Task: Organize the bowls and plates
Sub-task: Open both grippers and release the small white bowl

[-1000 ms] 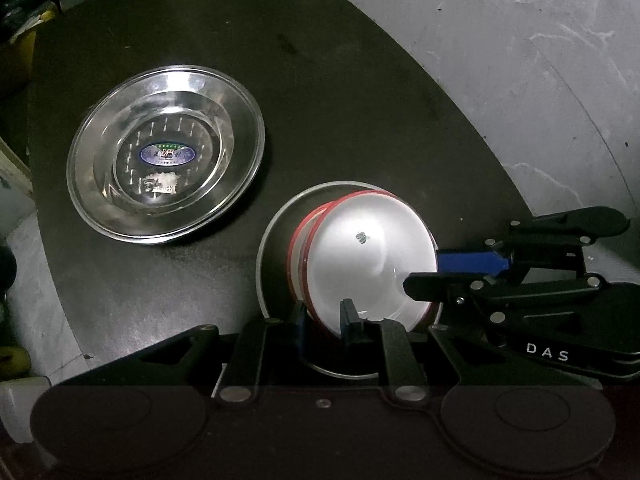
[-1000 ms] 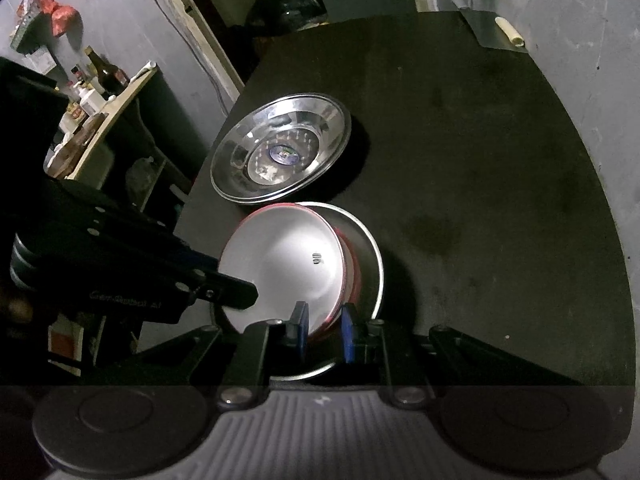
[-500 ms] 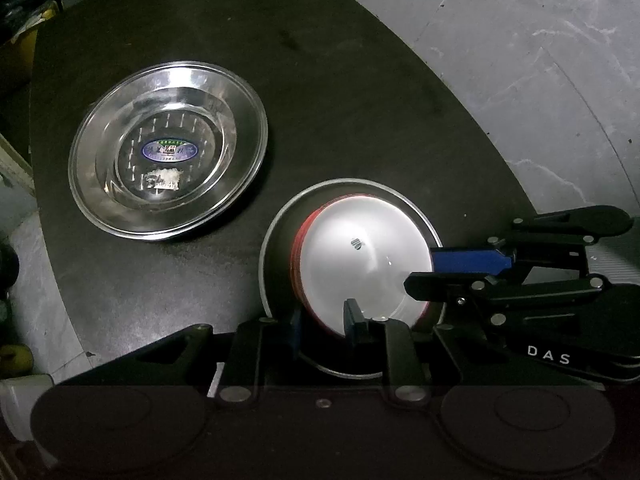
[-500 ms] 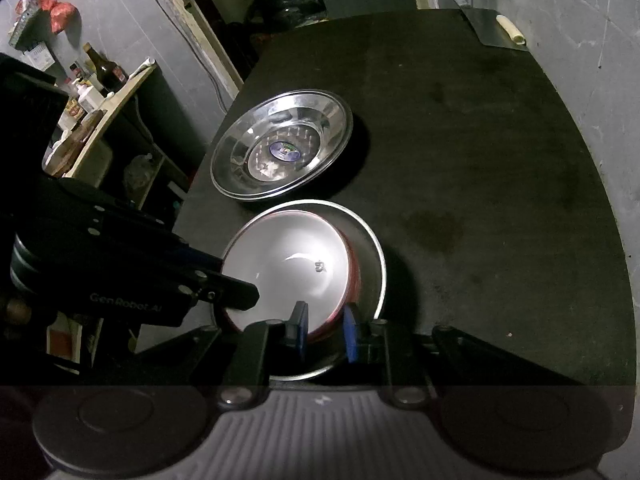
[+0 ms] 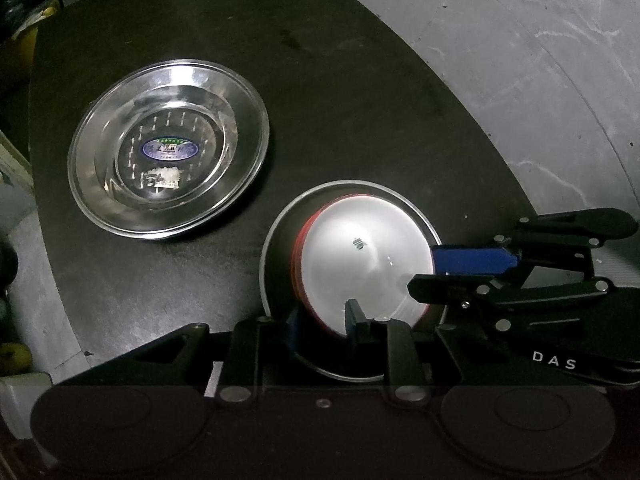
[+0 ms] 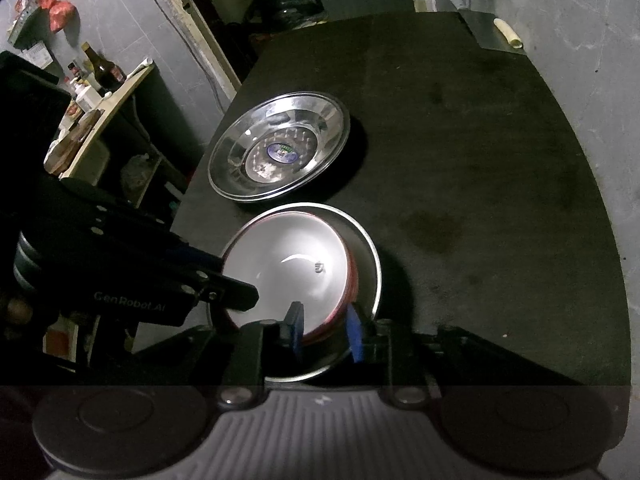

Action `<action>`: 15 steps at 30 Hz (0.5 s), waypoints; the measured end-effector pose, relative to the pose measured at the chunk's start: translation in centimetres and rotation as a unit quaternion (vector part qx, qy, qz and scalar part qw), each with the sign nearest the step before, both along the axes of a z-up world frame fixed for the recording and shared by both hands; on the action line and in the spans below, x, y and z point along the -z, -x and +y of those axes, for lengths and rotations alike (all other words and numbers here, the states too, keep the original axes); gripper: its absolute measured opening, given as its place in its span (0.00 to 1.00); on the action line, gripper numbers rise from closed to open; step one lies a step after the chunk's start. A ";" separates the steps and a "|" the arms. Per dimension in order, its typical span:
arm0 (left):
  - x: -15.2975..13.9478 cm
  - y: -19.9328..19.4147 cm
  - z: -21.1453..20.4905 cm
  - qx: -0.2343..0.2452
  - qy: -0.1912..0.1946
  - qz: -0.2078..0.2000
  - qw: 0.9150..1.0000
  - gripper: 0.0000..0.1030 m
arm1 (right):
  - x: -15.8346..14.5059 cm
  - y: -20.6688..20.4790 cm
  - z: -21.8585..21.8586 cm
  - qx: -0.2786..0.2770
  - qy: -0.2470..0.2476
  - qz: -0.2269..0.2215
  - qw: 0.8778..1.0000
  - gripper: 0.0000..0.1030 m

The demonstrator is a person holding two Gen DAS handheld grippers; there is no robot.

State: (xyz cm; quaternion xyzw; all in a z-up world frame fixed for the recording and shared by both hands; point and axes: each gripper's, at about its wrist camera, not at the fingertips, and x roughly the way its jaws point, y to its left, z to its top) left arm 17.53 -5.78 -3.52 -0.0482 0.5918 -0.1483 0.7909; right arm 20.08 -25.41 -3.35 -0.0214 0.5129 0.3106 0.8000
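Bowls and plates, listed left to right from my left camera. Steel plate (image 5: 168,156): alone on the dark round table (image 5: 360,92), well apart from the stack. Red-rimmed white bowl (image 5: 360,264): nested in a steel plate (image 5: 276,248) near the table's front edge. Left gripper (image 5: 322,322): jaws have just been opening, straddling the bowl's near rim; I judge the pads off it. Right gripper (image 6: 326,330): likewise just opening, rim between its fingers, grip apparently released. Doing it well: I would open wider, then lift straight away so no pad drags the rim. Room: wide bare tabletop behind and right; the edge beneath my grippers is close.
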 end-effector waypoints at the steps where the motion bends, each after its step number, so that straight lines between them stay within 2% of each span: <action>1: 0.0 0.0 0.0 0.000 -0.001 -0.001 1.000 0.28 | 0.0 0.0 -0.1 0.001 0.000 -0.001 1.000 0.27; 5: -0.4 0.0 0.1 -0.001 0.001 -0.006 1.000 0.35 | -0.2 0.1 -0.1 0.003 0.001 -0.005 1.000 0.27; 10: -1.0 0.2 0.4 -0.002 0.009 -0.009 1.000 0.39 | -0.7 0.3 -0.2 0.006 0.004 -0.012 1.000 0.35; 13: -1.8 0.7 1.1 -0.009 0.019 -0.017 1.000 0.54 | -1.1 0.5 -0.5 0.011 0.005 -0.021 1.000 0.38; 15: -2.4 1.1 1.9 -0.019 0.022 -0.024 0.999 0.57 | -1.5 0.5 -0.8 0.018 0.000 -0.025 1.000 0.45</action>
